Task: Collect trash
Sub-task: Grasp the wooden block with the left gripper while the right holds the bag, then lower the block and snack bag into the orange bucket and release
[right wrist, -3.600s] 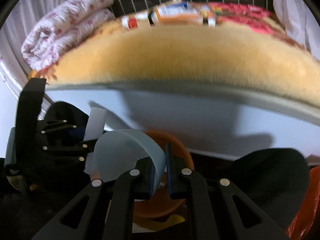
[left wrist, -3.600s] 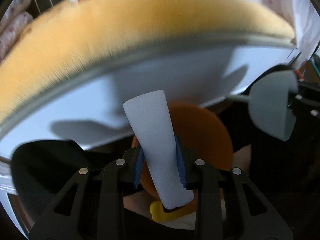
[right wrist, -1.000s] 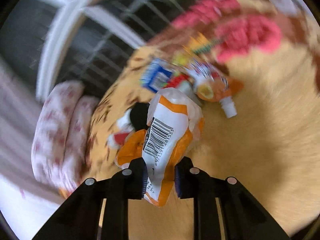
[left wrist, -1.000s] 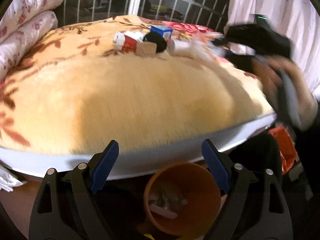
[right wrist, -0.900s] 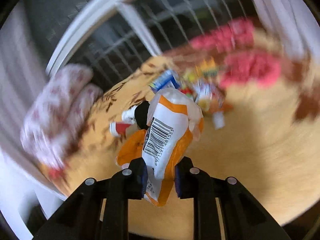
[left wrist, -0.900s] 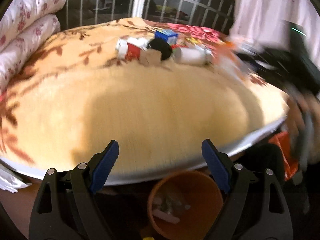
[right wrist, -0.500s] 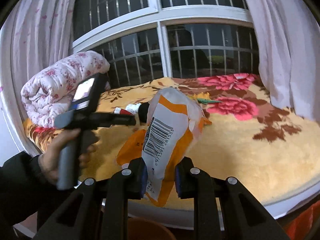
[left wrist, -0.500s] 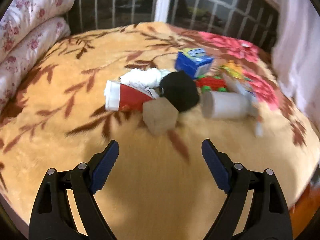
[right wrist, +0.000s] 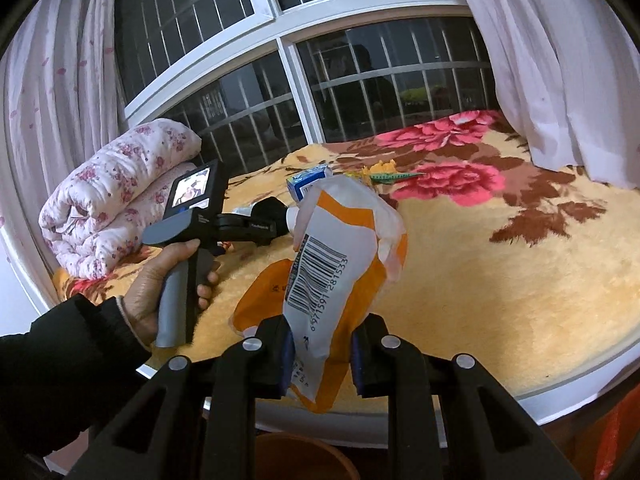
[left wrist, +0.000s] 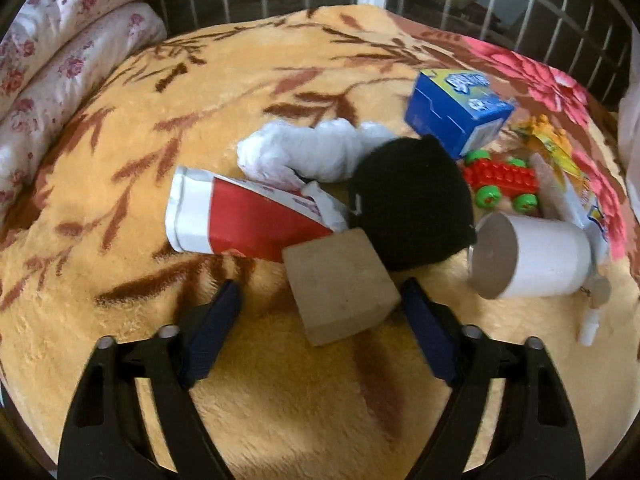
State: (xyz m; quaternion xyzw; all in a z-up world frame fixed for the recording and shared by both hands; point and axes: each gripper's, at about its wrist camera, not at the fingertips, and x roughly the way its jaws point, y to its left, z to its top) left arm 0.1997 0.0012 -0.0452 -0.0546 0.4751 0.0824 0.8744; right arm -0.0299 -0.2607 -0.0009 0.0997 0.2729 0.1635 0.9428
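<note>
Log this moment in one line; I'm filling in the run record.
left gripper: open, around tan block | right gripper: shut on orange-white wrapper | bed: trash pile remains

Left gripper (left wrist: 320, 312) reaches out level over the bed, jaws spread wide, nothing between the blue pads. The person's left hand (right wrist: 168, 280) wraps its grey handle, dark sleeve at the wrist. Right gripper (right wrist: 322, 354) sits clamped tight, its pads pinching an orange-and-white wrapper (right wrist: 336, 272).

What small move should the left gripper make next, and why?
Probably ease forward and shut on the tan block. The left gripper is open, its fingers either side of the block, nearest in the pile. The right gripper already holds an orange wrapper.
</note>
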